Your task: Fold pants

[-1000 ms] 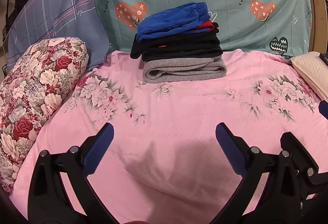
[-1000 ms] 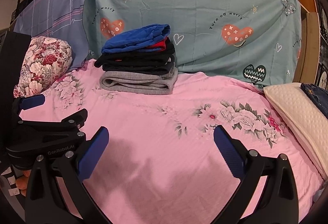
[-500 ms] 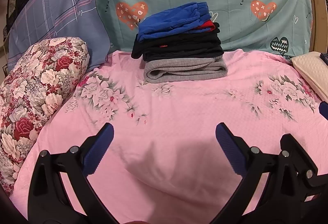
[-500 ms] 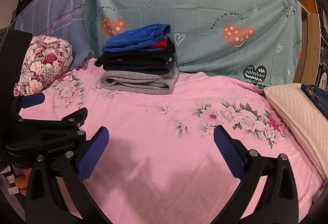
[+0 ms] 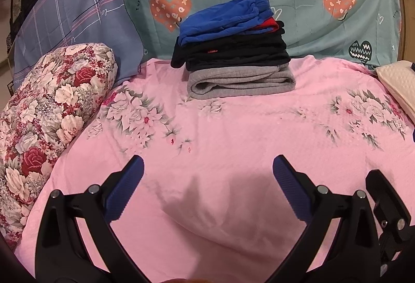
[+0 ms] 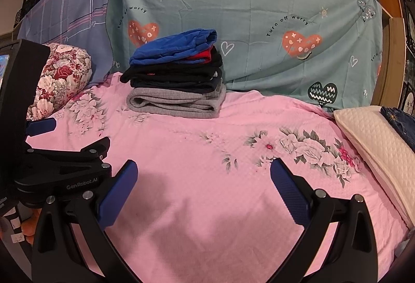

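Fingers (image 5: 124,189) of both grippers spread wide, empty, over the pink sheet (image 5: 233,132); stacked folded pants (image 5: 233,49) partly hide each other.

Red garment (image 5: 268,23) in the folded stack: only a sliver shows beneath the blue pants (image 5: 225,17), so I cannot tell what it is. Denim item (image 6: 400,122) on the cream cushion (image 6: 376,140): cut off by the right edge of my right wrist view. Screen (image 6: 4,68) at far left: mostly hidden behind my left gripper's (image 6: 77,136) body, contents illegible.
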Motion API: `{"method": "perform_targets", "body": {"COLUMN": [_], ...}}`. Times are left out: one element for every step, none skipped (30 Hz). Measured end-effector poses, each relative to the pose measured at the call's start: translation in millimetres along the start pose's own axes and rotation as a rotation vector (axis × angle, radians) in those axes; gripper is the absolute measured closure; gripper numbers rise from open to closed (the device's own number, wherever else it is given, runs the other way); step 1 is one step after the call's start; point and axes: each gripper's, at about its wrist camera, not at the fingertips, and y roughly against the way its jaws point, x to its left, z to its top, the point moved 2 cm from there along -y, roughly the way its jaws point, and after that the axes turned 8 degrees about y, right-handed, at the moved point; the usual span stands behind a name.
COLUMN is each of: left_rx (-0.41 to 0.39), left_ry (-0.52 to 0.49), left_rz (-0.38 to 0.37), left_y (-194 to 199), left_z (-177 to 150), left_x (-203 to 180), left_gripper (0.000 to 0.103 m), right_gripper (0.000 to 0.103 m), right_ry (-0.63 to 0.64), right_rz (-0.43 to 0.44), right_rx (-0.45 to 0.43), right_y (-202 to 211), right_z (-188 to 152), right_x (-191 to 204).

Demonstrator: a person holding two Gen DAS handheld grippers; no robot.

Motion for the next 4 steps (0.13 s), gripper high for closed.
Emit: {"method": "perform_targets", "body": {"left_rx": [0.004,0.010,0.014,0.015], "left_ry": [0.003,0.008,0.013,0.017], "left_rz": [0.003,0.002,0.004,0.008], "left_y": [-1.0,-2.4,-3.3,-3.6], "left_z": [-0.3,-0.1,0.2,0.2], "left_x": [0.6,1.5,2.6,3.4], "left_gripper": [0.002,0.002,0.002,0.002], "right_gripper": [0.001,0.001,0.001,0.001], "right_ry": [0.000,0.000,0.001,0.001], "right_rz": [0.000,0.000,0.000,0.001], "right_rx": [0.000,0.000,0.001,0.000], "right_y": [0.1,0.1,-0.1,0.2], "right_z": [0.0,0.0,-0.1,-0.2], "right_x": [0.1,0.2,0.3,0.3]}}
